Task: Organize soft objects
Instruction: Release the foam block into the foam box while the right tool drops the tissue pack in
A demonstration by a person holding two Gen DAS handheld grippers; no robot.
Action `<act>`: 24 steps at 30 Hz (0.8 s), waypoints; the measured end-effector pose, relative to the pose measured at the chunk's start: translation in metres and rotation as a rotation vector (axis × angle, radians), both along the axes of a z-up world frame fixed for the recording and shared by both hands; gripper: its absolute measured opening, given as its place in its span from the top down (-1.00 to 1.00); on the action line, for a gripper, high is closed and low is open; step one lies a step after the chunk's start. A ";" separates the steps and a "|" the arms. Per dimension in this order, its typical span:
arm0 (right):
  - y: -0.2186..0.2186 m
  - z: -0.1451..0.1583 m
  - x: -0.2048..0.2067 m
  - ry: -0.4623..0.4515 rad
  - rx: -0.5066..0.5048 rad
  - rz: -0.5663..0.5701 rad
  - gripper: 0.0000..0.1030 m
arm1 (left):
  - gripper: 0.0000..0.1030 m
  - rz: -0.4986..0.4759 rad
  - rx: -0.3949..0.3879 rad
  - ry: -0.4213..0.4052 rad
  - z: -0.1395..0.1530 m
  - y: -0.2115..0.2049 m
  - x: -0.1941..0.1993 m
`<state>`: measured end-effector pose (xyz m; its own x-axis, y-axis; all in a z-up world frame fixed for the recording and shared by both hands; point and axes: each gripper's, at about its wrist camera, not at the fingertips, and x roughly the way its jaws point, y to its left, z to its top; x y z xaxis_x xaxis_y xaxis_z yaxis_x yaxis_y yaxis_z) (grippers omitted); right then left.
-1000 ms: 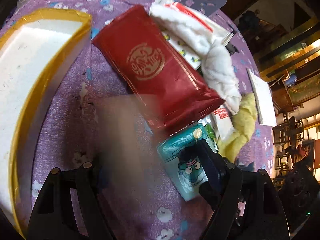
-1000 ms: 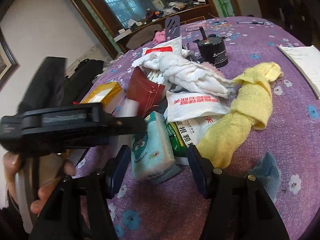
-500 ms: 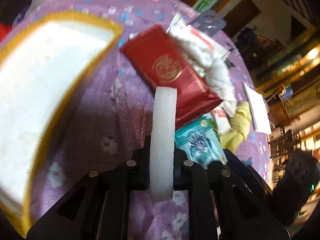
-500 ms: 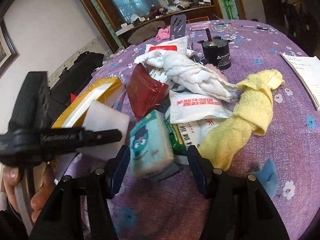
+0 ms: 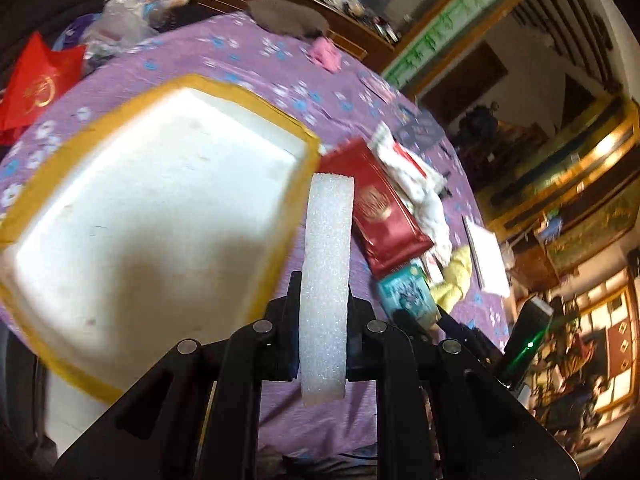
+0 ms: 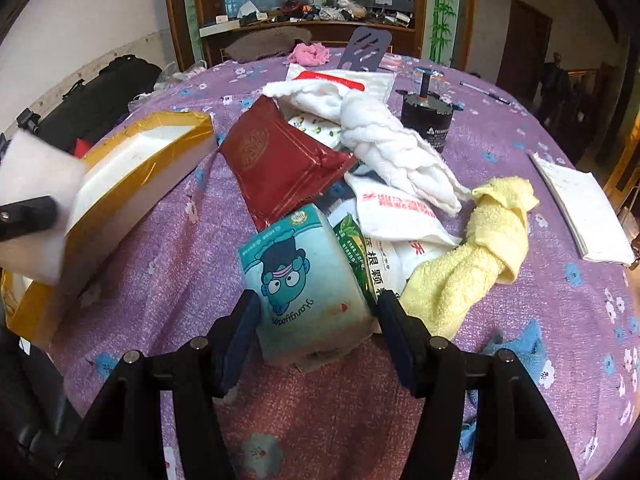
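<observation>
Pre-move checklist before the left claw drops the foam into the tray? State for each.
1. Foam block pinched between the left claw fingers: ok.
2. Foam over the white tray: not ok; in the left wrist view it sits right of the yellow-taped rim, over the purple cloth.
3. Tray interior free: ok, nothing seen inside.
4. Right claw out of the way: ok; it is open around the blue tissue pack, apart from the tray.
5. Height above the tray rim: cannot tell.
6. Red pouch clear of the tray: ok, a gap of cloth shows between them.
</observation>
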<state>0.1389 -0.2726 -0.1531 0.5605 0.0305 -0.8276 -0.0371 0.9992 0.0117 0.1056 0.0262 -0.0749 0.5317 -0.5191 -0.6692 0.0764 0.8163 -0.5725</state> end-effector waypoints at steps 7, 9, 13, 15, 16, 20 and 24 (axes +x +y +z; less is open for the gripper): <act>0.005 0.018 -0.006 -0.037 0.009 0.023 -0.30 | 0.74 0.057 0.022 0.052 -0.014 0.020 -0.005; 0.005 0.023 -0.003 -0.064 0.019 0.024 -0.30 | 0.74 0.050 0.024 0.072 -0.014 0.015 -0.005; 0.012 0.007 0.008 -0.022 0.030 0.083 -0.30 | 0.74 0.028 0.048 0.082 -0.014 -0.005 0.014; 0.016 0.000 0.004 -0.019 -0.003 0.098 -0.30 | 0.74 0.017 0.061 0.097 -0.016 -0.011 0.021; 0.018 -0.002 0.001 -0.025 -0.029 0.097 -0.29 | 0.74 0.013 0.071 0.104 -0.017 -0.013 0.022; 0.025 -0.004 -0.008 -0.043 -0.089 0.092 0.00 | 0.74 0.021 0.059 0.122 -0.019 -0.010 0.026; 0.019 0.003 -0.012 -0.037 -0.040 0.080 0.33 | 0.74 0.036 0.067 0.114 -0.015 0.002 0.028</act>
